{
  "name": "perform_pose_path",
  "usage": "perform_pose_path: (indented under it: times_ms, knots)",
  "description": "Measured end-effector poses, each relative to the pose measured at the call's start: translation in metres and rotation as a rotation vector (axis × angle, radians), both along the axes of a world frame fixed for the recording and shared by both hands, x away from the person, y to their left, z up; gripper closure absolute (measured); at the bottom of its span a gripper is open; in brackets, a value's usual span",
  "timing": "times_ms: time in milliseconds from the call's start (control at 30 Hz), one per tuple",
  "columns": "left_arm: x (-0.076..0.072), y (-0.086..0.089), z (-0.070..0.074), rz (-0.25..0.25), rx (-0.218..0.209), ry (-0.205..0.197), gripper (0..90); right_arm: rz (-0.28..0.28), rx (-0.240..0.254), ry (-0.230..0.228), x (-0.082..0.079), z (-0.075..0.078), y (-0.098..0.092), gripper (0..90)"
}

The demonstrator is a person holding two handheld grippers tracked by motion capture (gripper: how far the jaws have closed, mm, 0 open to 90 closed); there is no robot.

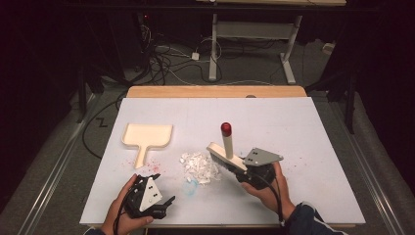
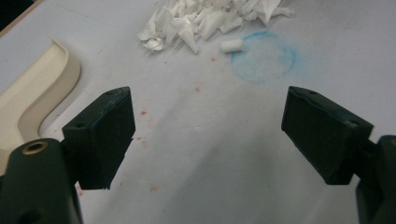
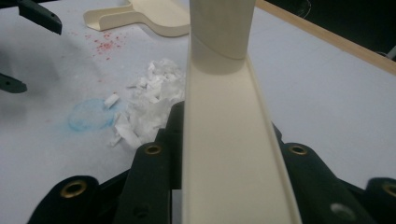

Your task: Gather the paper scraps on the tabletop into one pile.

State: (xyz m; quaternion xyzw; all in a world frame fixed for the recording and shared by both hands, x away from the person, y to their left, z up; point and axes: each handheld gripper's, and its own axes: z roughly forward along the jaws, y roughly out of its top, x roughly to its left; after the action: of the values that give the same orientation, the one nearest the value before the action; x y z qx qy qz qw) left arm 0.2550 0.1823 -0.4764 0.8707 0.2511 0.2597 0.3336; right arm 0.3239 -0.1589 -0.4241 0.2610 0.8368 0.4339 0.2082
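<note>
Two tongs sit at your near edge of the counter, one in each hand. Your left tongs rest low by the front edge, jaws spread wide with nothing between them; in the left gripper view the bare white surface lies between the pads, marked by small red specks. Your right tongs are closed on the brush, gripping its cream body so the handle points up and away from you, tilted slightly, with a red cap at the top. In the right gripper view the cream back of the brush runs straight up between the jaws. The dark bristles face left, toward the pile.

Just past your left tongs lies a faint blue ring stain on the counter, with one small white scrap at its edge. Beside it, between your two hands and a bit farther out, sits the heap of white paper scraps. The brush head is just to the right of that heap, close to its edge; you cannot tell from these views whether the bristles touch it.

Farther out and to the left lies the cream dustpan, flat on the counter, its handle pointing back toward you, well apart from the heap. More red specks are scattered near that handle.

Beyond the counter's wooden far edge stands a white table frame among cables on the floor.
</note>
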Motion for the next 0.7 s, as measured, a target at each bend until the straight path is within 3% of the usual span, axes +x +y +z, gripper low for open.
perform_pose_path:
  times_ms: [133, 233, 333, 467, 700]
  knots:
    - [-0.001, 0.000, 0.001, 0.005, 0.002, -0.002, 16.3, 0.037, 0.021, 0.023, -0.007, 0.010, -0.027, 68.6]
    - [-0.001, 0.001, 0.001, 0.010, 0.002, -0.005, 16.3, 0.064, 0.021, 0.056, -0.017, 0.008, -0.041, 68.5]
    - [-0.002, 0.002, 0.002, 0.016, -0.002, -0.008, 16.3, 0.112, -0.038, 0.073, -0.026, 0.000, -0.045, 68.6]
    - [-0.002, 0.002, 0.003, 0.018, -0.001, -0.011, 16.3, 0.151, -0.067, 0.105, -0.028, -0.012, -0.037, 68.5]
    - [-0.001, 0.002, 0.002, 0.008, -0.006, -0.009, 16.3, 0.175, -0.046, 0.072, -0.014, -0.018, -0.002, 68.7]
